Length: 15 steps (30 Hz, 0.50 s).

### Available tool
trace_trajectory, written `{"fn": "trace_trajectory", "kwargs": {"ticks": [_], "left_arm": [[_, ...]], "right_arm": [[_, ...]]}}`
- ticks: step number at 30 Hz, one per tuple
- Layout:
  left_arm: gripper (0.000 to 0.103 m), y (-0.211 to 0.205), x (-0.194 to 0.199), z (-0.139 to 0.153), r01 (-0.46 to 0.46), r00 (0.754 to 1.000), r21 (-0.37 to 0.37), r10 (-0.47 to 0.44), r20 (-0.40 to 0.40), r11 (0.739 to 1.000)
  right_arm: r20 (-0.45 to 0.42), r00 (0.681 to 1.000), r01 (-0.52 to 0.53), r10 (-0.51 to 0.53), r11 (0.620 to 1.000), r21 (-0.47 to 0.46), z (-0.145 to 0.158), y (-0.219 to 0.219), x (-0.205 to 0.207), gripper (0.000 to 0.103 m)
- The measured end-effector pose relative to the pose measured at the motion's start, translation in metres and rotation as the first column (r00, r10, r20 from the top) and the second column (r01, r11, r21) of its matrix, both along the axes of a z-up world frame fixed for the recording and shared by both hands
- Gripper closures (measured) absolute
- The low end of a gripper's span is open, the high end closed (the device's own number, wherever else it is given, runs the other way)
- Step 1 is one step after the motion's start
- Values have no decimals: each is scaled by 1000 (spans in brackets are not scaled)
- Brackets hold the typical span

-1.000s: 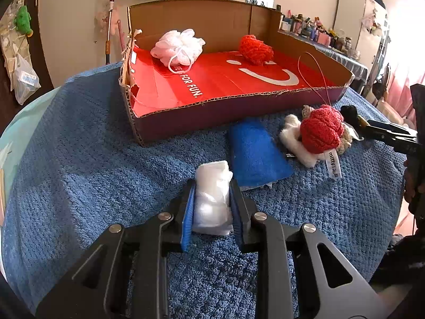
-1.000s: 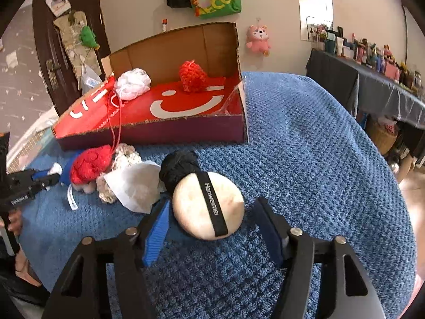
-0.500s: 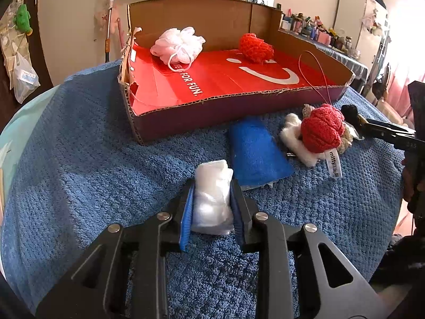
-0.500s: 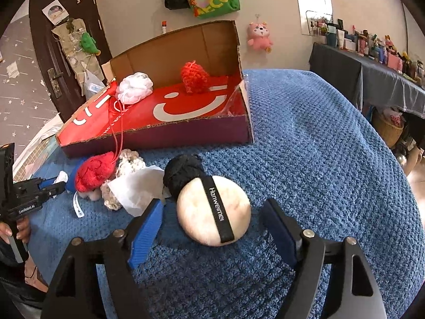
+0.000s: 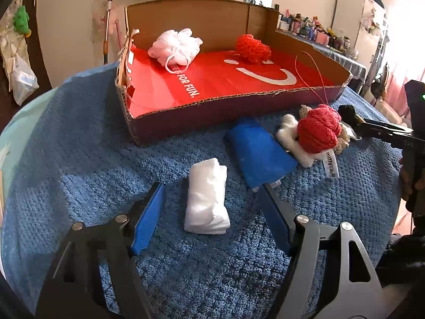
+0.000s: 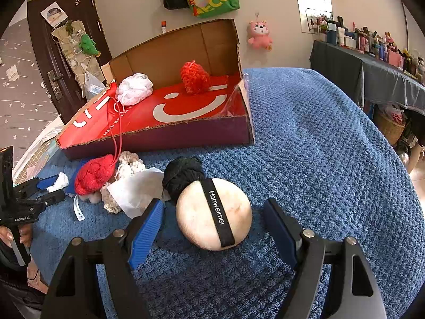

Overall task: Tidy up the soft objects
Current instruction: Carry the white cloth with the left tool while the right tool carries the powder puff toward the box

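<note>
Black tongs (image 5: 212, 207) – blue pads (image 5: 148, 218), silver screws; hand skin perhaps tan.

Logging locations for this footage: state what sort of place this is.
Probably a lived-in bedroom at home: a pink plush toy hangs on the wall, a side table is crowded with cosmetics bottles, and a blue towel covers the worktop.

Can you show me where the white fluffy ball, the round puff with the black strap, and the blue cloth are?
white fluffy ball (image 5: 174, 45), left wrist view, its middle.
round puff (image 6: 195, 214), right wrist view, bare cream face left of strap.
blue cloth (image 5: 259, 152), left wrist view, its middle.
</note>
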<state>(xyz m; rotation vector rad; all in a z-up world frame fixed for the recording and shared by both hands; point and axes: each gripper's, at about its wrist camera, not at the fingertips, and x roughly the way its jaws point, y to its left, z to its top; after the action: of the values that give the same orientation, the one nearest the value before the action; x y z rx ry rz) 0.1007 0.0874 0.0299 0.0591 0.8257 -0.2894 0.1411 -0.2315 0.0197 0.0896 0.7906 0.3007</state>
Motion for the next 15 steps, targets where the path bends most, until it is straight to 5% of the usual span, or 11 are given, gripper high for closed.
{"fn": "trace_trajectory", "kwargs": {"ticks": [5,9,15], "left_arm": [[33,4,1,1,-16,1000,-18,16,0,1000],[64,3,1,1,-23,1000,-9,23,3,1000],[78,6,4,1,-39,999,-13,39,-3,999]], "right_arm": [[5,1000,-4,4,1000,-6,-1,1,0,34],[0,1000,-11,11,1000,-8,-2,2,0,47],[17,1000,-6,6,1000,-7,0,1,-4,49]]}}
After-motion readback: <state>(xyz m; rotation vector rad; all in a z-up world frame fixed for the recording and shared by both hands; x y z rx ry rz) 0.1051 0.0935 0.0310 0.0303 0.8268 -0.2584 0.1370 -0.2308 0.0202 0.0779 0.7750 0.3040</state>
